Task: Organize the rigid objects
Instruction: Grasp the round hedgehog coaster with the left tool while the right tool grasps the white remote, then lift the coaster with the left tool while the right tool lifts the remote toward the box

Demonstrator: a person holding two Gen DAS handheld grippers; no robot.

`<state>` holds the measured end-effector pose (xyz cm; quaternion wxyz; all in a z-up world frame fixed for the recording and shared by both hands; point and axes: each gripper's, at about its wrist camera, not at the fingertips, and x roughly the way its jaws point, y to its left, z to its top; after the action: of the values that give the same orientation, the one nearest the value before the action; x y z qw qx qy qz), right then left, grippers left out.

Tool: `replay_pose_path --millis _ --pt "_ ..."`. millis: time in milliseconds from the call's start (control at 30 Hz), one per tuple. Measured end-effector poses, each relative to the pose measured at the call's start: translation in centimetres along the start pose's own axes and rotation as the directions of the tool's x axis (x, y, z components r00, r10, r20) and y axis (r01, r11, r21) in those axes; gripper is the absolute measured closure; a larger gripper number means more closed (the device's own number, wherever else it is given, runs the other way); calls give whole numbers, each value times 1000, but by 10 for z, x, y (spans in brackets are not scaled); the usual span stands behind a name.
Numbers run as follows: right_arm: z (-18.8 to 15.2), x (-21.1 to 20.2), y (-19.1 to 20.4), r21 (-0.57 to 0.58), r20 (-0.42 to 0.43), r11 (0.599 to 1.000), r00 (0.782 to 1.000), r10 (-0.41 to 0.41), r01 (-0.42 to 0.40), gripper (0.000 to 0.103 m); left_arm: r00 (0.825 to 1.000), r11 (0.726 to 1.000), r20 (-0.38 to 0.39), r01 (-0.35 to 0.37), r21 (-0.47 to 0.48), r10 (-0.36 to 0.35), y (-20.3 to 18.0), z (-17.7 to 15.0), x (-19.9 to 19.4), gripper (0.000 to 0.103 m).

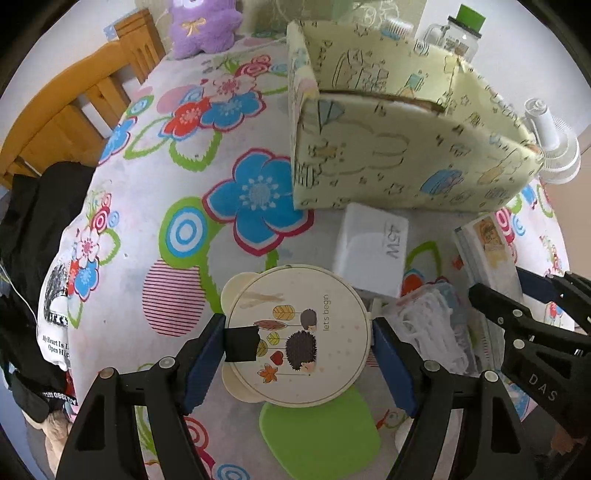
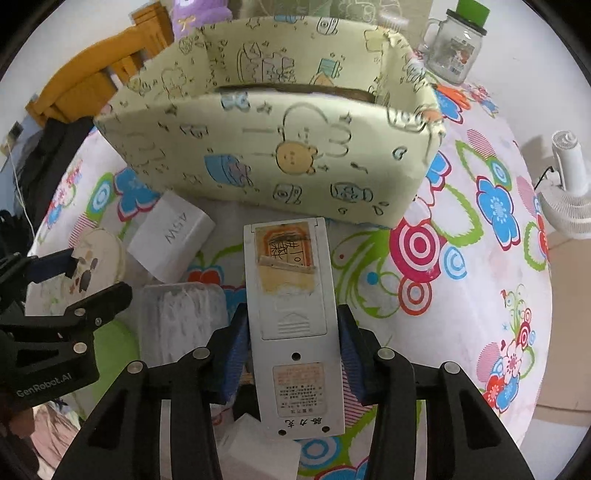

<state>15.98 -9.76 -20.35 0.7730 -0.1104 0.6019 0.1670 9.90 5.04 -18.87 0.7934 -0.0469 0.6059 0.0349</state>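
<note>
My left gripper (image 1: 298, 338) is shut on a round cream box with a hedgehog picture (image 1: 297, 334), its blue pads on both sides. My right gripper (image 2: 291, 325) is shut on a grey remote control lying back-side up (image 2: 290, 314); it also shows in the left wrist view (image 1: 487, 266). A pale yellow cartoon-print storage box (image 1: 399, 147), also in the right wrist view (image 2: 280, 147), stands open just beyond both. A white "45W" charger (image 1: 373, 251) (image 2: 171, 236) and a clear plastic box of white items (image 2: 181, 317) lie between the grippers.
The flowered tablecloth (image 1: 184, 184) covers the table. A green pad (image 1: 321, 435) lies under the round box. A glass jar with a green lid (image 2: 458, 48), a white fan (image 2: 569, 184), a purple plush (image 1: 203, 26) and wooden chairs (image 1: 74, 110) stand around.
</note>
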Motion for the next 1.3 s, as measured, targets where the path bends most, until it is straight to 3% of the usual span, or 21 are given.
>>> replay_pose_path --millis 367,800,1300 --pt "-29 -51 12 57 29 998 999 22 -24 55 998 998 52 24 59 -27 -12 -6 -35 24" --pt "-38 -91 18 133 95 991 995 11 -24 55 991 992 126 29 123 -44 -19 -3 -71 24" --pt "-46 -141 25 216 183 976 980 -80 39 55 971 980 225 37 195 -81 -20 -2 -115 24"
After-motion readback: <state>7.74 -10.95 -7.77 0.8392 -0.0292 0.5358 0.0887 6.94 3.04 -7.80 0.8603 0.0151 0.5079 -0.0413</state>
